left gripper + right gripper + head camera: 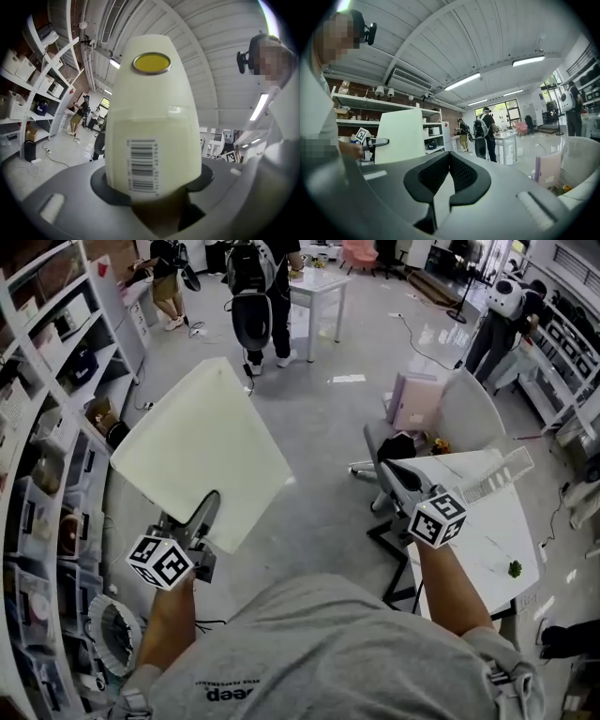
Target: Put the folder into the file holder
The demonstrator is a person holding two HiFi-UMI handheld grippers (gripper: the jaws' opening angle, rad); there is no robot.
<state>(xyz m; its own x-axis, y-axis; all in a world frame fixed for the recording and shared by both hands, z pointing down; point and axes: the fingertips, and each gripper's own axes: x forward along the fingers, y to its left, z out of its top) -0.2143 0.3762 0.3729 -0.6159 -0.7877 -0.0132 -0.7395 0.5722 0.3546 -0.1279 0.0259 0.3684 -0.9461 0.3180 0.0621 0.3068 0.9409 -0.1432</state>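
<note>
Pale cream folder (202,451), grey floor (328,427)

pale cream flat plastic folder (202,451): smooth, matt, slightly see-through. round yellow snap button (151,63) on it: glossy, metal-looking rim. white barcode sticker (141,165): paper. left hand-held gripper (154,197): grey matt plastic shell. right hand-held gripper (449,171): same matt grey plastic, black ribbed pads (462,173), rubbery look. grey floor (319,427): polished, sheeny. white bench (487,531): smooth top. grey shirt (319,652): cloth.
</note>
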